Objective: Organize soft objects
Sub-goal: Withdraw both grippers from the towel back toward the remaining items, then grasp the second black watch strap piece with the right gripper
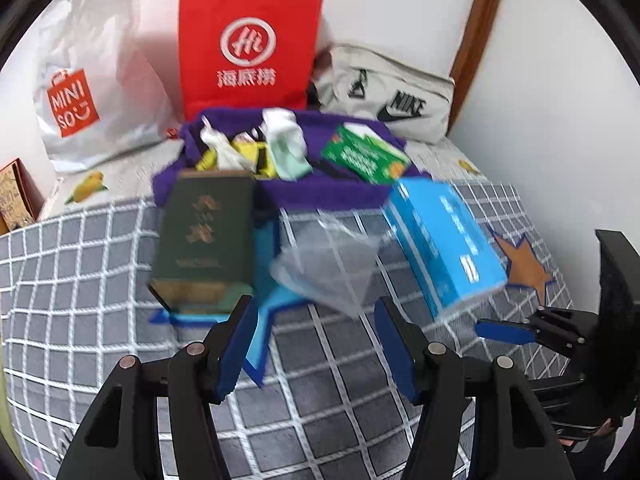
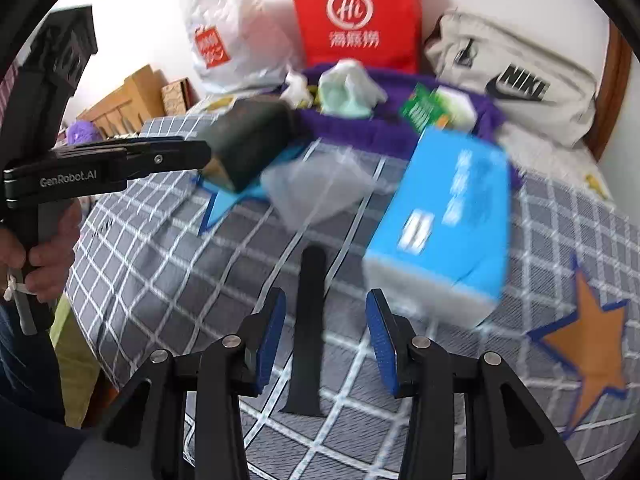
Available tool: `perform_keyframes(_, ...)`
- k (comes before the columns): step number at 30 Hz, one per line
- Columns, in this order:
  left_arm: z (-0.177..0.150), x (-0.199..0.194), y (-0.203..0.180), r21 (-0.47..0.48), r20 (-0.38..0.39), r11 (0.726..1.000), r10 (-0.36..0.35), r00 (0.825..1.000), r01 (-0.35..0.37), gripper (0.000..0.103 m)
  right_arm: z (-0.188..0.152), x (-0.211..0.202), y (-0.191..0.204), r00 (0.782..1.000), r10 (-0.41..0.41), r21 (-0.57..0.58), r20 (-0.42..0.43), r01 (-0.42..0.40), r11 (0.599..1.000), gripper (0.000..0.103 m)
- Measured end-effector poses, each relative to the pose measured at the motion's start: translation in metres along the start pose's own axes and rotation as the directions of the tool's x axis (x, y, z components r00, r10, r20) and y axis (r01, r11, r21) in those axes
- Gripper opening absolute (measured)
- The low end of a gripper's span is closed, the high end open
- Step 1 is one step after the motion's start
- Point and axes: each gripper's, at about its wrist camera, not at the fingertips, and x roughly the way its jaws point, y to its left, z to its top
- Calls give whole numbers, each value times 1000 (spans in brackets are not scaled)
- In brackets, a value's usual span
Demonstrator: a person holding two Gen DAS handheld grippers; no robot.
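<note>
Left tool (image 1: 316,344): spread, empty, above the bed (image 1: 100,280).
Right tool (image 2: 326,336): spread, empty.
Soft objects: clear bag (image 1: 328,264) between green box (image 1: 206,232) and blue box (image 1: 444,240).
Writing: "MINISO" bag (image 1: 88,80); "NIKE" pouch (image 1: 392,92).

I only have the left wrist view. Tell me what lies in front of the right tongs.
Observer: A flat black strip lies on the grey checked quilt, in line with the gap between the right tongs.
Operator: Report whether they hold anything.
Observer: Nothing. They stand open, blue pads bare; the blue rectangular carton sits just beyond the right-hand one.
Operator: Describe what's past my left edge.
Observer: A fluffy purple ball sits beside light wooden boxes.
</note>
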Motion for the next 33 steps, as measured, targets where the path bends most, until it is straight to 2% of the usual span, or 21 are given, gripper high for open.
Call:
perform_keyframes(3,-11,9,-4,13,-22,1000,22,1000,-22,59,-11,14,3,1000,-5,-9,-9,5,1000,43)
perform_keyframes(8,-18,13,4,-23,-41,1000,10,999,-11,59,-18,38,3,1000,1,-10,-26,-2,1000,43)
perform_keyframes(11,-16,15,6,-23,-34,1000,15,999,-15,59,-20,41,12,1000,-22,-62,8,23,998,43)
perform_keyframes(13,-13,18,4,-21,-29,1000,4,1000,-4,59,-21,45,19,998,-59,-108,19,61,992,36)
perform_keyframes(14,-12,20,2,-18,-29,1000,-1,1000,0,59,-21,45,22,996,-79,-132,32,83,988,22)
perform_keyframes(18,-8,33,-10,15,-44,1000,-19,999,20,59,-23,41,16,998,-56,-114,39,60,992,21)
perform_keyframes(22,-7,49,-23,38,-63,998,-47,997,49,59,-31,30,7,995,-92,-93,30,94,991,21)
perform_keyframes(24,-7,58,-31,56,-73,998,-36,997,40,59,-35,24,0,993,-117,-75,27,119,990,21)
perform_keyframes(28,-7,77,-41,87,-99,996,0,995,8,59,-44,13,-16,994,-104,-28,21,105,994,21)
perform_keyframes(31,-7,92,-46,113,-123,992,62,990,-48,59,-48,11,-17,995,-99,-36,18,99,994,21)
perform_keyframes(33,-7,95,-48,130,-103,988,93,990,-79,59,-49,12,-15,994,-109,-52,13,109,993,20)
